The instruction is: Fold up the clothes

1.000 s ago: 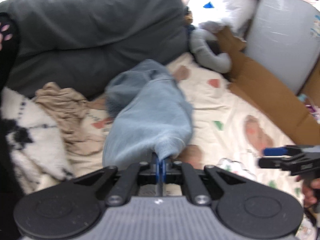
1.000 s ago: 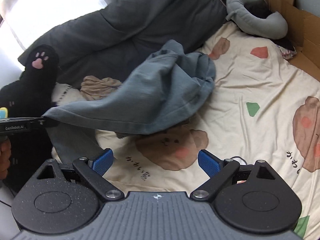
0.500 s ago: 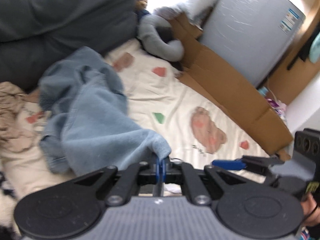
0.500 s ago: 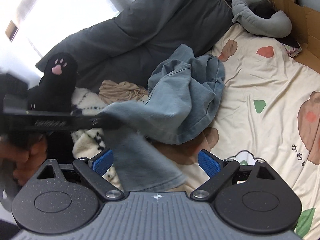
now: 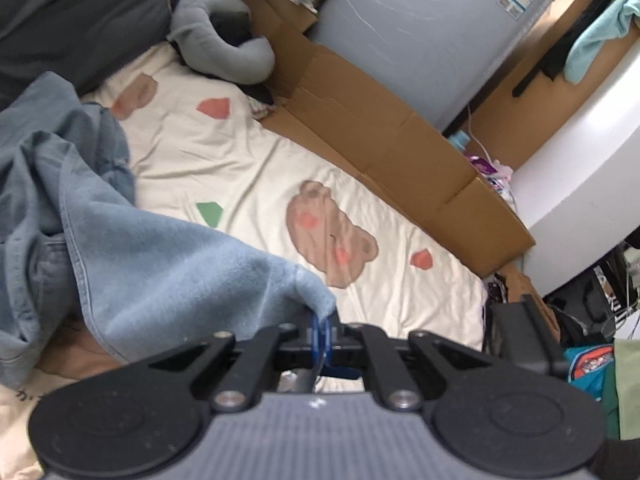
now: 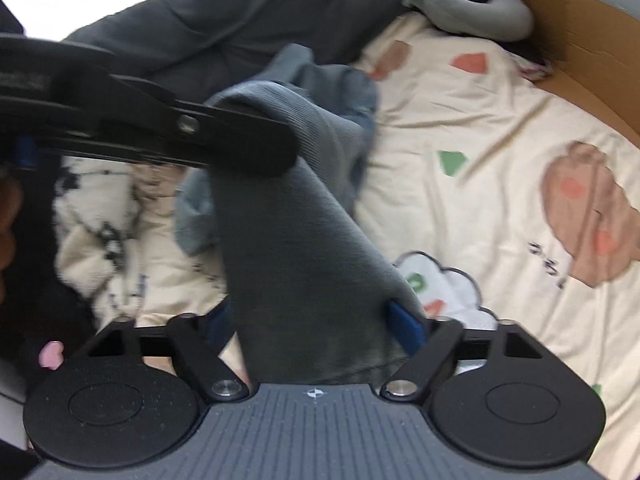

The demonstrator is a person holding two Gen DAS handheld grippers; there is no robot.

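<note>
The left gripper [image 5: 320,330], its blue pads pressed together on a corner of the blue garment [image 5: 132,264], has swung across the bed [image 5: 256,168] from the pillow end toward the cardboard-lined edge, drawing a band of cloth up off the sheet while the bulk lies heaped near the dark duvet [image 5: 80,12]. A second ago the right gripper [image 6: 316,322] stood clear with its pads spread; now the lifted cloth hangs down between those spread pads, not yet pinched. That suggests a two-handed hold is near, needed to spread the garment flat for folding. Motion blur softens the right wrist view, and the left gripper's arm crosses it, hiding part of the garment. What kind of garment it is, and its far edges, cannot be made out.
</note>
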